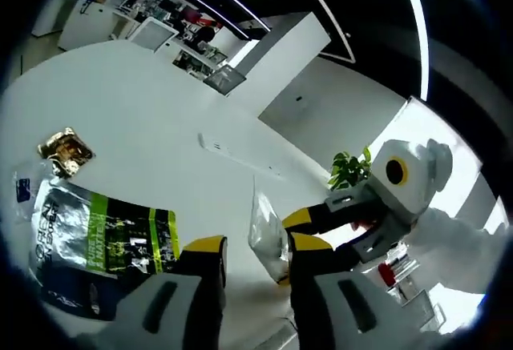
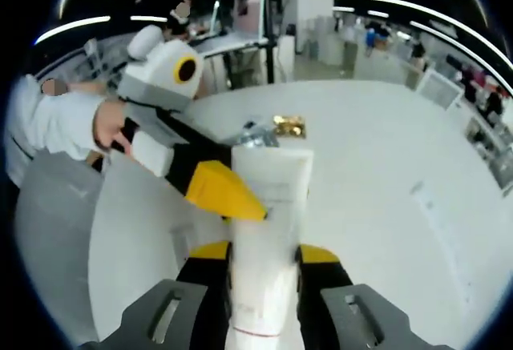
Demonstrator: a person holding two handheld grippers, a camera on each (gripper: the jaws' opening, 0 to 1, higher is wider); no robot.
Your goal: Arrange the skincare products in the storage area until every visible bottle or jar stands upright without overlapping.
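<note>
Tube-shaped white skincare product (image 2: 268, 230) sits between the jaws of the right hand-held gripper (image 2: 262, 274), which is clenched on its lower body; the tube rises from the jaws toward the middle of the right gripper view, its flat crimped end uppermost. It looks light, with a soft squeezable plastic wall and a smooth, likely slippery skin, so a grip low on the stiffer part near the cap should hold better than one on the thin crimped end, and hard squeezing could dent it. The left hand-held gripper (image 2: 228, 194) comes in from the left of that view, one yellow tip touching the tube's side just above the right jaws; whether it pinches the tube or merely rests against it I cannot tell. In the left gripper view, the left hand-held gripper's own jaws (image 1: 255, 258) stand apart with nothing firmly seen between them, while a crinkled clear wrapper (image 1: 267, 226) lies just beyond them beside the other gripper's yellow tips. On the white table (image 1: 160, 110), a dark foil pouch with green print (image 1: 100, 246) lies near the edge closest to the camera, and a small gold packet (image 1: 66, 151) sits just beyond it, apart from the tube.
</note>
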